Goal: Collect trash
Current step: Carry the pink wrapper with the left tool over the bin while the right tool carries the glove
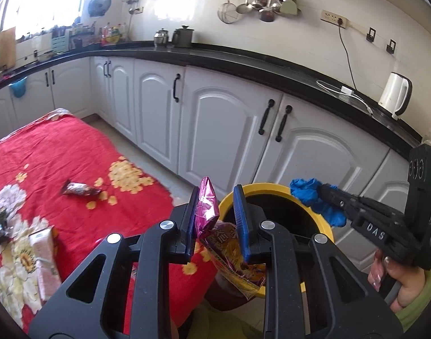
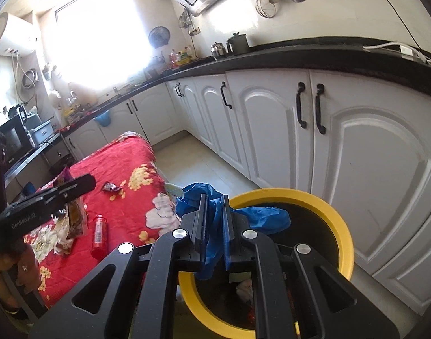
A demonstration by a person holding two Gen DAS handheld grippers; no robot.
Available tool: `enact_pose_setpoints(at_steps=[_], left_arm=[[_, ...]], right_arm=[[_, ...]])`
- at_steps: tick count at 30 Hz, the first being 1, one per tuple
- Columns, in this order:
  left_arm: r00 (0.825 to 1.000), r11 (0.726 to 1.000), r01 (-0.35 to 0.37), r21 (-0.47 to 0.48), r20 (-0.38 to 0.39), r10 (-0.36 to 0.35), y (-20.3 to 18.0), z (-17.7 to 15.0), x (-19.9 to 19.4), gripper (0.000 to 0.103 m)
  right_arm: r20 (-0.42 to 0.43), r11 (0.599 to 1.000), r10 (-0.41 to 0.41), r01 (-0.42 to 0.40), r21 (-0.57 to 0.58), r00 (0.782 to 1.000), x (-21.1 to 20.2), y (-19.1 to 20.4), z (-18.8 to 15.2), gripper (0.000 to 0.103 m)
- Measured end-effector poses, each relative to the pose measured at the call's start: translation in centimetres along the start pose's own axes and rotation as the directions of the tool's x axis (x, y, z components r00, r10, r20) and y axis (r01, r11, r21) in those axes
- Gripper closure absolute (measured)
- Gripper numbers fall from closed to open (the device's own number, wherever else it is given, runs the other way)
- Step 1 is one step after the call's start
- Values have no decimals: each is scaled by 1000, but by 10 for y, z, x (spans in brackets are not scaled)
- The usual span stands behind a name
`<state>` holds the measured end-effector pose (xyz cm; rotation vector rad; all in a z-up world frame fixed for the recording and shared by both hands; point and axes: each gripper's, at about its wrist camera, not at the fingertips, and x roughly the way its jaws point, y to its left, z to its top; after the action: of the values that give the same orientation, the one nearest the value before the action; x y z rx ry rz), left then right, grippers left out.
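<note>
While the crumpled blue glove (image 2: 215, 220) is hanging limp and feather-light over the rim of the yellow bin (image 2: 340, 220), the right claw (image 2: 214, 220) is pinching it by a bunched fold at mid-length, which looks the surest place on something so soft. The left claw (image 1: 217, 220) is standing apart, a stiff, slippery pink foil wrapper (image 1: 206, 207) leaning against its left finger and a crinkly yellow snack bag (image 1: 232, 257) dangling below over the bin. More light litter is waiting on the red floral table (image 1: 74, 152): a dark candy wrapper (image 1: 79, 189) and a pale carton (image 1: 44, 260).
</note>
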<state>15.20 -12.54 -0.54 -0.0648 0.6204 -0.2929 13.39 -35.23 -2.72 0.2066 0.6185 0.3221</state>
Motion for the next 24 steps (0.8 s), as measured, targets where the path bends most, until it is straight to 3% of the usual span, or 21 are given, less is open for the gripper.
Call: enact_pose_setpoints(at_steps=[24], left_arm=[[990, 992, 114, 57, -85, -109, -53, -5, 65, 86]], right_arm=[[-110, 996, -37, 46, 83, 993, 22, -45, -50, 94]])
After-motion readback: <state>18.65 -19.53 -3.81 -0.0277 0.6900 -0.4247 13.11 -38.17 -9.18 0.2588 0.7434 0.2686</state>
